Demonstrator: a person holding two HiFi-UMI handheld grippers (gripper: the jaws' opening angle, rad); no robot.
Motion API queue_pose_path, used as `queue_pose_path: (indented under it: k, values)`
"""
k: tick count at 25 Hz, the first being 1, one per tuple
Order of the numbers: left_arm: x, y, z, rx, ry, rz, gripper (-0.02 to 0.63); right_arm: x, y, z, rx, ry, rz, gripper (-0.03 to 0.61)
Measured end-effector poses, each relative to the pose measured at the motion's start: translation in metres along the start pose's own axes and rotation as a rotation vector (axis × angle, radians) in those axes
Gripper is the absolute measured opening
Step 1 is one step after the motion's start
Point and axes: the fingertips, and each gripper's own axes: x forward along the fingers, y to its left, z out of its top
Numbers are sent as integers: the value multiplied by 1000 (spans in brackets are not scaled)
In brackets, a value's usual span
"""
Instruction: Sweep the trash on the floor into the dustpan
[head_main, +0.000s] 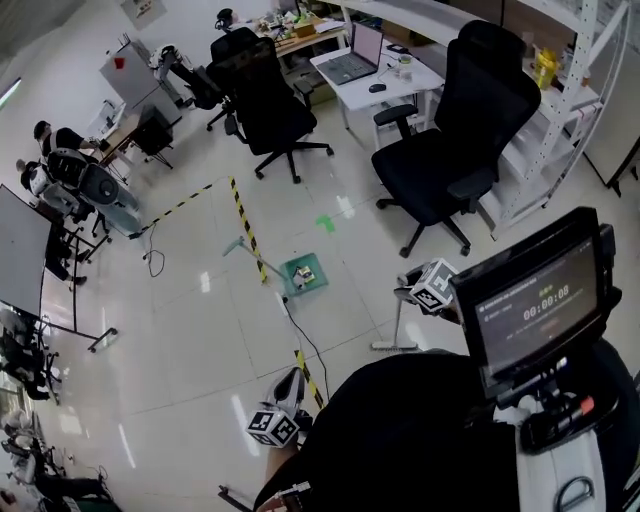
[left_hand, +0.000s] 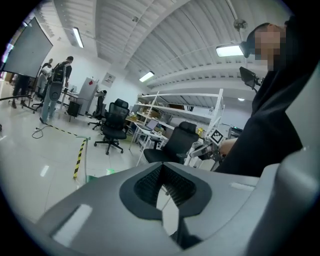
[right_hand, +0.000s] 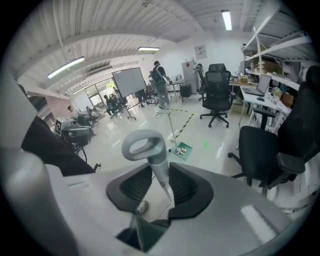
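Right tongs (right_hand: 162, 192) clenched on broom handle (right_hand: 159, 167): likely light, stiff, smooth, best gripped mid-shaft for leverage. Left tongs (left_hand: 162, 187) closed, empty. Green dustpan (head_main: 318, 286) far ahead on floor (head_main: 200, 330), trash (head_main: 305, 272) seemingly on it.

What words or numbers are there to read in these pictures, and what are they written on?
"00:00:08", as far as the blurry digits show: on the black rectangular screen at the person's chest.
Small green line above those digits: too small to read.
White paper wall poster: too blurred to read.
Black-and-white patterned cubes: square markers only, no words.
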Motion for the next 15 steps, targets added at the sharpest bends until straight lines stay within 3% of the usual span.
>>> queue_pose_path:
  k: [3, 7, 15]
  values:
    - [-38, 11, -12, 10, 32, -46, -2, 9, 38, -4, -28, 7, -37, 101]
    - [-37, 28, -18, -5, 34, -58, -2, 12, 40, -9, -33, 26, -53, 100]
    - [-50, 7, -8, 13, -24, -83, -2, -16, 76, -5, -49, -15, -35, 98]
